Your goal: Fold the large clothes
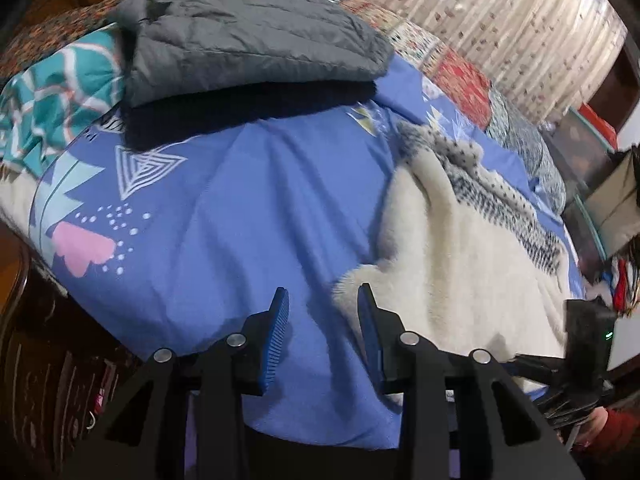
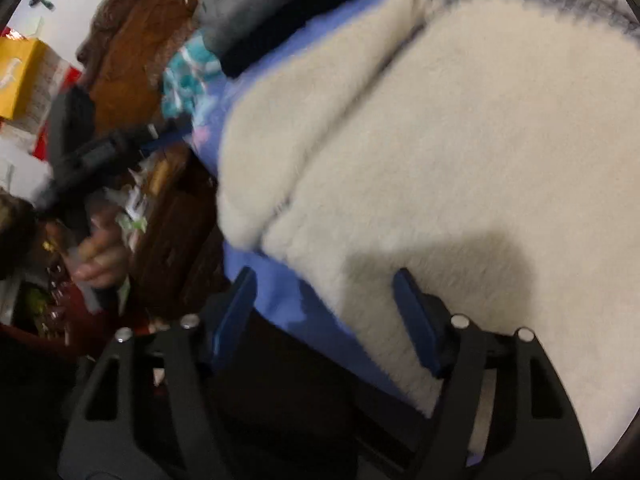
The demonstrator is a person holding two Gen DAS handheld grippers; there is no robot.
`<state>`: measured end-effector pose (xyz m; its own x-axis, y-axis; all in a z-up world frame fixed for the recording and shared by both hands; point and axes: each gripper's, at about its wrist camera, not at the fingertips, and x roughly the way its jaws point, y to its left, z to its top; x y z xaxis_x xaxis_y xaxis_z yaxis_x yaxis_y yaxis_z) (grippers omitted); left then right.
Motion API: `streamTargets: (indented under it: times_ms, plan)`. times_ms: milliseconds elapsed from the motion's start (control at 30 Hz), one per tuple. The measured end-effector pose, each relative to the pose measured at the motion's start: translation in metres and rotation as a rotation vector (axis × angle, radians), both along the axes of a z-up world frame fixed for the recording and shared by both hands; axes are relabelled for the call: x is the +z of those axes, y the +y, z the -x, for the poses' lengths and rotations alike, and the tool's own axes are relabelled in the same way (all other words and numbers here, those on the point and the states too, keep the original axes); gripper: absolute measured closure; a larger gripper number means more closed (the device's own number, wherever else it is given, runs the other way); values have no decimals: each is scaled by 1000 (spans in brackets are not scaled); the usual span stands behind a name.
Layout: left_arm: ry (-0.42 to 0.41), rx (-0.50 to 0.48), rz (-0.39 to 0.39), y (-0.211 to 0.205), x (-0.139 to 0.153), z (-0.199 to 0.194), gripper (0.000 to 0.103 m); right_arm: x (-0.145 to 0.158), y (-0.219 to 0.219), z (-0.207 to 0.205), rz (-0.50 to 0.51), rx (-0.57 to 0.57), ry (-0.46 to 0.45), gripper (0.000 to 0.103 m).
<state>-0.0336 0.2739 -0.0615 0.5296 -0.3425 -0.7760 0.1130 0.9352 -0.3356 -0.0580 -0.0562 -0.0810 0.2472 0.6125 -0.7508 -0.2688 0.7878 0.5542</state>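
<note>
Bed and room around the clothes, as I see them

I see a blue patterned bedsheet [image 1: 240, 200], a teal quilt [image 1: 52, 92], a red patchwork bedspread [image 1: 460, 68], pale dotted curtains [image 1: 500, 20], a carved wooden headboard [image 2: 132, 52] and a yellow bag [image 2: 20, 76].

Motion blur is smearing the clutter [image 2: 60, 184] at the left. The picture's right edge is cutting off the white fleece garment [image 2: 460, 160]. The grey folded jacket [image 1: 248, 40] is hiding a dark garment [image 1: 240, 108] beneath it.

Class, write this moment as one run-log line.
left hand-held gripper: open, empty | right hand-held gripper: open | fluffy cream fleece garment: unfolded on blue bedsheet
</note>
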Motion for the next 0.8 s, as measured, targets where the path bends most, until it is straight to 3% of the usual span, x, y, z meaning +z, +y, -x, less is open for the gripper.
streamTargets:
  times_ms: [67, 133, 233, 300, 367, 433, 533, 633, 733, 800]
  plan:
    - [4, 9, 1, 10, -4, 1, 45, 34, -14, -6, -9, -42, -98, 34]
    - [19, 21, -4, 18, -10, -1, 45, 55, -17, -17, -41, -44, -141, 34]
    - [44, 44, 7, 27, -17, -8, 45, 47, -5, -45, -29, -58, -107, 43]
    - [44, 50, 21, 30, -16, -11, 45, 19, 23, -60, -19, -74, -34, 52]
    - [35, 47, 10, 30, -12, -12, 45, -8, 36, -78, 27, -89, 27, 64]
    - [29, 44, -7, 30, -9, -12, 45, -18, 55, -92, -41, -70, 62, 100]
    - [21, 51, -37, 31, 0, -11, 45, 13, 65, -101, -76, -18, -14, 100]
    - [9, 51, -62, 29, 13, -13, 45, 73, 49, -99, -79, 54, -131, 100]
    - [-27, 40, -97, 14, 34, -28, 45, 126, -4, -86, 87, 122, -263, 100]
    - [-62, 19, -105, -5, 50, -43, 45, 138, -43, -80, 218, 114, -289, 100]
